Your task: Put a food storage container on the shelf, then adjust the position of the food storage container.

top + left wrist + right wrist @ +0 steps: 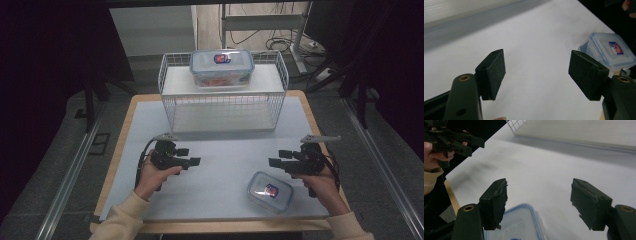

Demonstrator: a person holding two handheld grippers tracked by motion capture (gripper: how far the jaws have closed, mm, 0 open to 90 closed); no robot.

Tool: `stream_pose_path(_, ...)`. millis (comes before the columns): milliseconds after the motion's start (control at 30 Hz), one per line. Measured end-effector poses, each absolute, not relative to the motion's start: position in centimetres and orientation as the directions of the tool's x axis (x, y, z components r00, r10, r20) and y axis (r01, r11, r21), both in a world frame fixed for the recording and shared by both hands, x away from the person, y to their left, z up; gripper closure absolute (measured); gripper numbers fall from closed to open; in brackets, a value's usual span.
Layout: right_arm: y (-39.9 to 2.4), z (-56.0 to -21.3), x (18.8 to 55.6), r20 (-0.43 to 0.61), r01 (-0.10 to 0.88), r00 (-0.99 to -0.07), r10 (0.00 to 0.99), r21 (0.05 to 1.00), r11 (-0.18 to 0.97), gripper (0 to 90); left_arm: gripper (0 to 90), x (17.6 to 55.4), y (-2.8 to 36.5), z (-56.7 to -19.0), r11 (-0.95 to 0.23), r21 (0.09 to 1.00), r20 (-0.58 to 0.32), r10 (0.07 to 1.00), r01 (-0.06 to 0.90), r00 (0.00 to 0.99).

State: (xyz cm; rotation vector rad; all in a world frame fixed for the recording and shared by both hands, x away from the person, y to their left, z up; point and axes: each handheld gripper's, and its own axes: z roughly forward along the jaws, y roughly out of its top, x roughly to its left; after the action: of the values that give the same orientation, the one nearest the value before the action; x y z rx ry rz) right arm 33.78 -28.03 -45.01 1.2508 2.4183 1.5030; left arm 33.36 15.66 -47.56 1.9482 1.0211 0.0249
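Tools, left [194, 161] and right [272, 162], both hanging wide and empty, flanking small clear blue-rimmed lidded plastic box [270, 191] on white worktop [220, 165], seemingly readying a pickup.

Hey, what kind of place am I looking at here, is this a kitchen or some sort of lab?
Most likely a lab or recording workspace, not a kitchen. A person's hands hold a left gripper and a right gripper over a bare white table, cables trail across the floor behind, and dark curtains enclose the sides.

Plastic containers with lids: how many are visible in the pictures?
2. One plastic container stands on top of the white wire rack at the far side. The other container lies on the table near the right gripper.
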Motion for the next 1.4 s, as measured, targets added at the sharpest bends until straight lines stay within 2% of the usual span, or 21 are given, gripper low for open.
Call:
stream_pose_path(367, -28.8, -44.5, 30.8, 0.315, 0.593, -0.679, 0.664, 0.768, 0.242, 32.1, 26.7, 32.4, 15.5, -48.5, -0.28, 0.713, -0.336, 0.669, 0.643, 0.663)
stream_pose_path(567, -28.2, -44.7, 29.7, 0.279, 0.582, -0.691, 0.666, 0.762, 0.285, 37.3, 26.1, 32.2, 15.5, -49.1, -0.297, 0.707, -0.315, 0.68, 0.642, 0.662)
stream_pose_path(667, -27.8, -44.9, 28.7, 0.264, 0.575, -0.707, 0.656, 0.754, 0.317, 53.1, 25.9, 32.1, 15.3, -49.2, -0.308, 0.706, -0.299, 0.686, 0.637, 0.663)
stream_pose_path(800, -26.9, -44.9, 26.9, 0.214, 0.54, -0.757, 0.617, 0.737, 0.407, 78.8, 26.0, 32.1, 15.2, -49.5, -0.312, 0.699, -0.3, 0.689, 0.643, 0.66)
stream_pose_path(900, -26.3, -45.0, 25.9, 0.187, 0.52, -0.778, 0.6, 0.728, 0.447, 88.2, 26.1, 32.0, 15.4, -49.6, -0.31, 0.699, -0.3, 0.691, 0.645, 0.657)
stream_pose_path(1233, -24.4, -48.0, 22.2, 0.157, 0.469, -0.859, 0.487, 0.621, 0.628, 89.7, 26.2, 32.0, 15.9, -49.9, -0.287, 0.694, -0.321, 0.697, 0.66, 0.641)
stream_pose_path(1400, -24.8, -48.5, 22.2, 0.144, 0.477, -0.856, 0.497, 0.592, 0.649, 89.8, 26.1, 32.0, 15.9, -50.0, -0.293, 0.69, -0.321, 0.695, 0.661, 0.643)
